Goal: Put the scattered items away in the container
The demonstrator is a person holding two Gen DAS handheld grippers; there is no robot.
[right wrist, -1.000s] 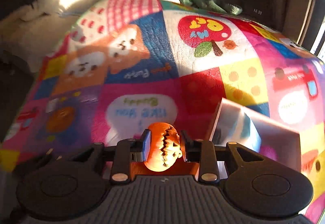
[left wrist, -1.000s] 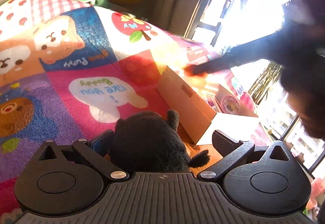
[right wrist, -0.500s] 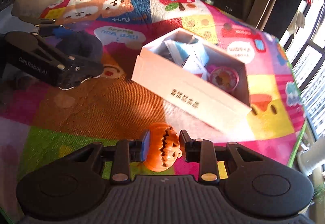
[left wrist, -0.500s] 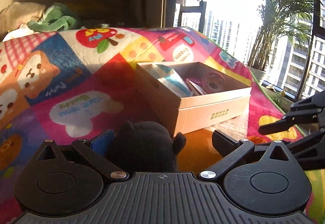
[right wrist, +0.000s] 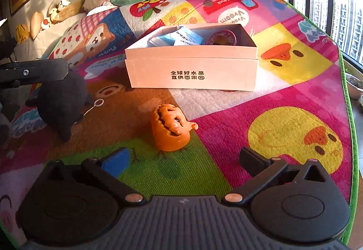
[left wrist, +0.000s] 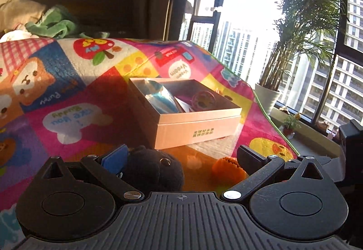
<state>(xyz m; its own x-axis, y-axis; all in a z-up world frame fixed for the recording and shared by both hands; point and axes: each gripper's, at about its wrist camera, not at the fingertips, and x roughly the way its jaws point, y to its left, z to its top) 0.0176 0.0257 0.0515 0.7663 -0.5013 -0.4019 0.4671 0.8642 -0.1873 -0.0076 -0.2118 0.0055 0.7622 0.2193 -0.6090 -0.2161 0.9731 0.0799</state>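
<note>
Your right claw [right wrist: 185,159] has its jaws spread wide and opening, with nothing between them. The orange pumpkin toy [right wrist: 170,128] lies tipped on the play mat [right wrist: 283,136] just ahead of that claw, clear of both pads. Beyond it stands the open white box [right wrist: 190,73], printed side facing you, with a blue-and-white packet [right wrist: 179,38] and a round pink tin [right wrist: 223,38] already inside.

Your left claw [left wrist: 179,157] is also spread wide. The black plush toy [left wrist: 154,173] sits against its blue-padded left finger [left wrist: 114,157]; the right finger stands well apart from it, so the plush is not pinched. In that view the pumpkin toy [left wrist: 226,168] shows on the mat near the right finger, and the box [left wrist: 192,123] lies farther on. A potted palm [left wrist: 295,34] stands by the window behind the mat.
</note>
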